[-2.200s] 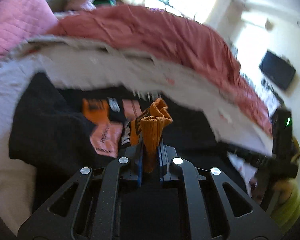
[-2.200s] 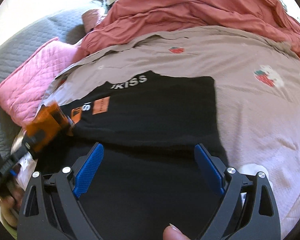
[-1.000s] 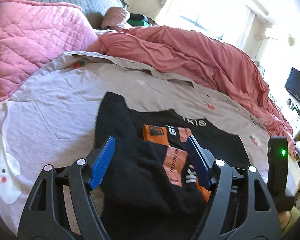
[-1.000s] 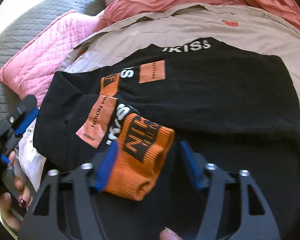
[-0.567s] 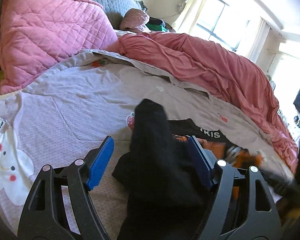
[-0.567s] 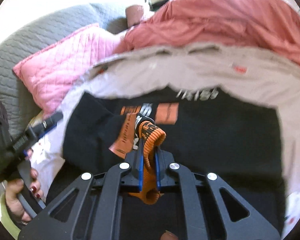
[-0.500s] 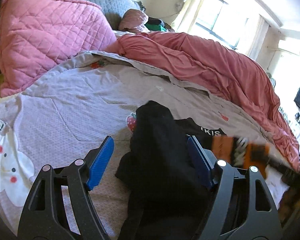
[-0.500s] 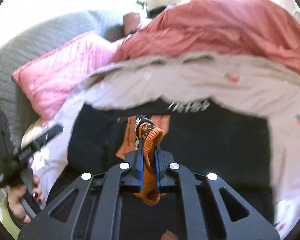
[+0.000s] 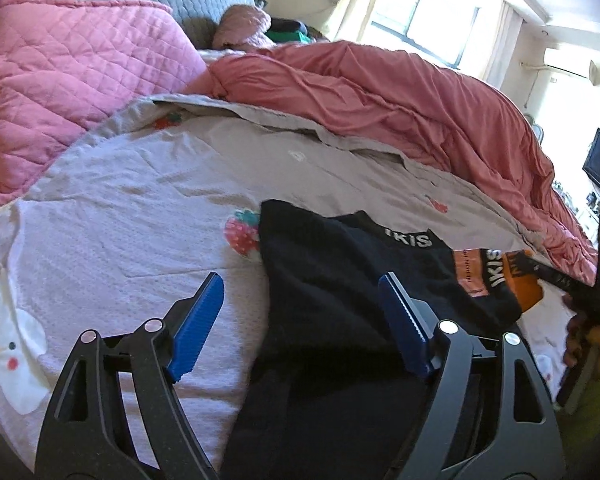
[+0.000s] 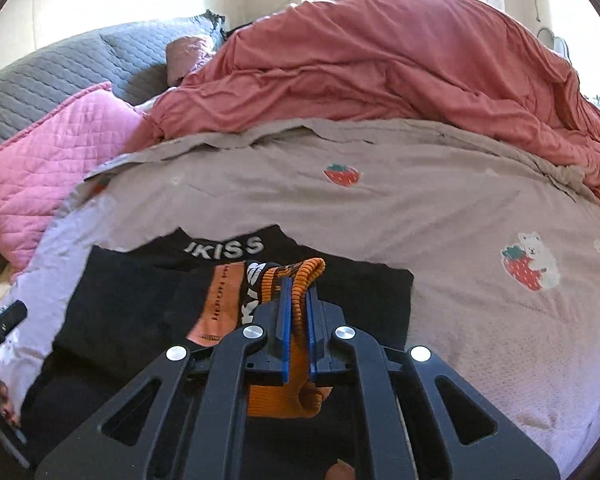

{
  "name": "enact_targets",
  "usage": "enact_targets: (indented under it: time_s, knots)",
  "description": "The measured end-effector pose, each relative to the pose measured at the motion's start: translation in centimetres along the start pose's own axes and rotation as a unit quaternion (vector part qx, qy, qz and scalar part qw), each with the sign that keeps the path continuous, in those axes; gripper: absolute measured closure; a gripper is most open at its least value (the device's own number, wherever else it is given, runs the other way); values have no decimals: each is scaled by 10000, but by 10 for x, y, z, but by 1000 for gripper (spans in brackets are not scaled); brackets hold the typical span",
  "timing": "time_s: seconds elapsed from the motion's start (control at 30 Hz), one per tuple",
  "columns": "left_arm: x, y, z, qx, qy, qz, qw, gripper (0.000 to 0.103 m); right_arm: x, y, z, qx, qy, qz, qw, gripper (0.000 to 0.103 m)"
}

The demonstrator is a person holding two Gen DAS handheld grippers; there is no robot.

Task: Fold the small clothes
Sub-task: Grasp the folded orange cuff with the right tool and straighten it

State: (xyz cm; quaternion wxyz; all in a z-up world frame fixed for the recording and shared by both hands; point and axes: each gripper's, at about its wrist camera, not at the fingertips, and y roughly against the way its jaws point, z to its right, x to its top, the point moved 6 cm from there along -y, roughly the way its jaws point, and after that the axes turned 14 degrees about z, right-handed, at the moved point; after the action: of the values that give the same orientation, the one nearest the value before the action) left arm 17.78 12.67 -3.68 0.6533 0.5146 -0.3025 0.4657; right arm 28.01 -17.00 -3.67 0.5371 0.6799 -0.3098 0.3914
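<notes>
Bed cover (image 10: 440,216): grey-lilac w/ strawberry print, lies under everything.
Red duvet (image 10: 400,68): bunched along far side.
Pink pillow (image 9: 68,76): far left corner.
Black top (image 9: 332,280): flat on cover, mid-bed, white lettering at neck.
L gripper (image 9: 302,320): jaws wide & opening, over top's left edge, fabric betw. fingers, no grip.
R gripper (image 10: 296,312): clamped tight on orange cuff (image 10: 300,280), sleeve end lifted over top.

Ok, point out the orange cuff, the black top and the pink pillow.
orange cuff (image 10: 305,276): right wrist view, ribbed edge above the claw pads.
black top (image 9: 332,280): left wrist view, plain body fabric.
pink pillow (image 9: 72,80): left wrist view, quilted face.
</notes>
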Motion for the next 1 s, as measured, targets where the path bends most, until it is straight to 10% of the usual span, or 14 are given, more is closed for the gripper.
enact_targets:
  time_s: [0.3,1.0]
  knots:
    - [3,-64,66,-181,-525,-605,9966,29,-15,-11,18,-168,-116,-188,9996,98]
    - [-46,-103,50,-313,-489,-1056,9927,27,-54,-49,36,-870,2,-662,9940,93]
